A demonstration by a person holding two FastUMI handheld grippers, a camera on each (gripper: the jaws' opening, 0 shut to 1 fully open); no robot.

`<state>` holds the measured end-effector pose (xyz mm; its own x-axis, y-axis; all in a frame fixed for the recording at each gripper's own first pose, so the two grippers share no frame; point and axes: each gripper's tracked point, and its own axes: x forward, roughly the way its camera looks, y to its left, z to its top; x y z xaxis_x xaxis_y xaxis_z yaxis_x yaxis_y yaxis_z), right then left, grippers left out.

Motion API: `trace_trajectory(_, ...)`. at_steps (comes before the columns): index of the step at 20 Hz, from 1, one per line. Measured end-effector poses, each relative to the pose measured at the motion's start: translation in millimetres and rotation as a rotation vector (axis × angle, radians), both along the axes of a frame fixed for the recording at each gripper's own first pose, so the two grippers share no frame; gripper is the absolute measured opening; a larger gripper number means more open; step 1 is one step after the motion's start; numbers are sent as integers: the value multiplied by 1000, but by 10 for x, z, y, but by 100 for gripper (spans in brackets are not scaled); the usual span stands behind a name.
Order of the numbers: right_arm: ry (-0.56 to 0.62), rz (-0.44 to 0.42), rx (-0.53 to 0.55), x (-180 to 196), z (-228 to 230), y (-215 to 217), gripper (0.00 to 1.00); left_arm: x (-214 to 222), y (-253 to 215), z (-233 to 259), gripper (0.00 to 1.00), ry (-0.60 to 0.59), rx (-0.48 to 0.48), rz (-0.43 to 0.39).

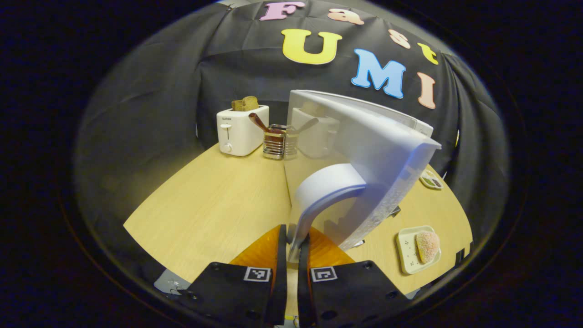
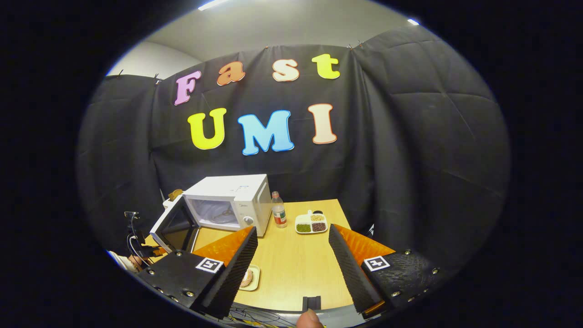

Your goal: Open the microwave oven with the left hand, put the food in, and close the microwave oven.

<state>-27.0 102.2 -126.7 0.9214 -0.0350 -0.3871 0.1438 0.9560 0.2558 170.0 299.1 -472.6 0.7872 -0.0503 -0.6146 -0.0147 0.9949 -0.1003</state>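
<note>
We see white microwave (image 2: 230,202) door (image 1: 364,168) swung open; left gripper (image 1: 292,255) clamped on handle (image 1: 319,196); right gripper (image 2: 291,269) jaws apart; pastry (image 2: 247,278) half hidden behind finger.

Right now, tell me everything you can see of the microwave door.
The microwave door is white-framed with a dark window and stands swung out to the left of the white microwave, hinged on that side, leaving the cavity open. In the left gripper view its curved white handle runs down into the left gripper, whose fingers are shut on it. The door hangs above the wooden table.
</note>
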Motion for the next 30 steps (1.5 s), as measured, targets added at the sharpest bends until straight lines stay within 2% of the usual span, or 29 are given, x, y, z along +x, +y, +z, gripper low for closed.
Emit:
trace_trajectory(2,43,16,6,105,-66,261,96,-58,130,-4,24,41,-38,-4)
trace_trajectory(3,42,29,19,169,-39,443,96,-64,194,-38,23,67,-30,-6)
trace_trajectory(6,53,27,-9,287,-51,785,96,-96,352,38,54,30,-21,-28)
trace_trajectory(9,64,42,-17,348,-57,1111,96,-107,469,14,69,15,-20,-24)
trace_trajectory(10,67,47,-15,362,-48,1188,96,-111,518,13,73,16,-31,-12)
trace_trajectory(11,76,54,-12,384,-54,1256,96,-149,537,27,82,17,-48,8)
trace_trajectory(12,87,67,-7,407,-79,1341,96,-238,553,55,86,13,-68,28)
trace_trajectory(14,119,104,-22,488,-175,1478,96,-462,625,161,89,-17,-73,71)
trace_trajectory(17,156,168,-39,604,-411,1697,96,-888,536,400,89,-64,-113,65)
trace_trajectory(18,179,188,-53,636,-554,1750,96,-1012,530,515,78,-79,-118,64)
trace_trajectory(19,200,209,-63,661,-705,1801,96,-1133,526,641,84,-100,-117,67)
trace_trajectory(20,224,228,-61,674,-842,1853,96,-1239,538,767,78,-120,-115,71)
trace_trajectory(21,248,242,-50,684,-971,1909,96,-1309,541,851,78,-135,-114,76)
trace_trajectory(22,265,255,-33,690,-1065,1966,96,-1379,563,934,83,-150,-108,87)
trace_trajectory(26,341,318,6,770,-1545,2145,96,-1543,645,1253,84,-179,-109,169)
trace_trajectory(27,373,330,17,784,-1695,2174,96,-1555,657,1361,78,-191,-116,198)
trace_trajectory(28,403,335,29,787,-1844,2181,96,-1574,650,1433,89,-195,-129,225)
trace_trajectory(29,417,336,46,813,-1956,2198,96,-1575,628,1495,77,-201,-141,251)
trace_trajectory(30,441,341,60,836,-2095,2227,96,-1566,596,1538,77,-201,-154,273)
